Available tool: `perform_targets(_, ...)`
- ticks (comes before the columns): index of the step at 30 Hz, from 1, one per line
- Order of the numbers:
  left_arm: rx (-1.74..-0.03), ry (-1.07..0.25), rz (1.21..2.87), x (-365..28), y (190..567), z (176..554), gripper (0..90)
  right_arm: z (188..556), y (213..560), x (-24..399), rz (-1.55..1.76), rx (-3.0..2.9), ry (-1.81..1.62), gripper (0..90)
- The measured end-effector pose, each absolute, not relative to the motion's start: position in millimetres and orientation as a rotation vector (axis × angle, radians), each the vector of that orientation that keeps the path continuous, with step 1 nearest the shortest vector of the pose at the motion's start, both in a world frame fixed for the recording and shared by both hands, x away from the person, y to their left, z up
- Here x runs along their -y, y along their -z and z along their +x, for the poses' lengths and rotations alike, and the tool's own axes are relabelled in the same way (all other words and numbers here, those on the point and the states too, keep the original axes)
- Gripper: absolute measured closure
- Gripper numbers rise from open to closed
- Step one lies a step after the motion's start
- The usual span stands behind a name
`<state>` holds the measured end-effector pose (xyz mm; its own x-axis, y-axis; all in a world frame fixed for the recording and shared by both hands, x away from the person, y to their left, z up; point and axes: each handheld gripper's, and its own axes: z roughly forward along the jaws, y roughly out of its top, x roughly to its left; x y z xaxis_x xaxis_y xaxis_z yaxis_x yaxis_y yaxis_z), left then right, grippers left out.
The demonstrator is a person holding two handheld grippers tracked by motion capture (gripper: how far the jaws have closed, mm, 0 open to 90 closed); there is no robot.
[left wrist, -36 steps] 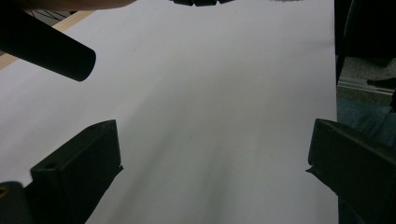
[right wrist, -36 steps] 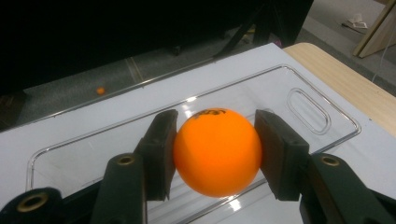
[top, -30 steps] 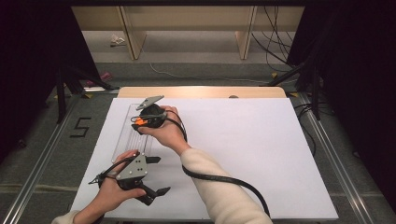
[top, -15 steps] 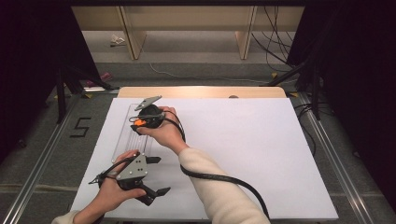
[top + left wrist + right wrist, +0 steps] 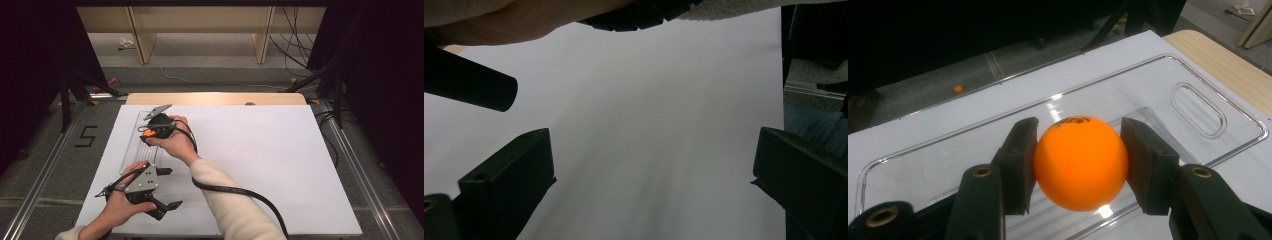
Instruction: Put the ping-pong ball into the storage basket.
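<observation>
Orange ball (image 5: 1080, 161) is held between the closed jaws of the right gripper (image 5: 1079, 165), pinched at its widest part by both pads, and is carried just above the clear plastic tray (image 5: 1198, 107) that lies on the white sheet near the far left of the bench (image 5: 280, 99). In the high view the same right gripper (image 5: 150, 131) is seen over the tray (image 5: 131, 145), with the ball (image 5: 148, 133) showing as a small orange spot. The left gripper (image 5: 167, 189) is kept low near the front edge of the sheet, its jaws spread apart with nothing between them.

A slip is judged the main risk: the ball is smooth, round and light, so a slight easing of the pads could let it squirt out. If it is released from too high, it could bounce off the hard tray floor and roll off the bench.
</observation>
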<state>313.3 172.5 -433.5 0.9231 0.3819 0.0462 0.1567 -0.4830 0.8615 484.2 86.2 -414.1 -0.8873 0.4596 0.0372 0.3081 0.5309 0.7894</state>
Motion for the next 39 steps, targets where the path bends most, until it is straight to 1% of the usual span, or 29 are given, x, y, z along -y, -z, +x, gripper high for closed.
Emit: perform_targets(39, -0.380, -0.283, 2.084, -172.1, 433.9, 313.2, 2.7, 485.9, 428.6, -93.0, 0.673, -2.640, -1.250, 51.1)
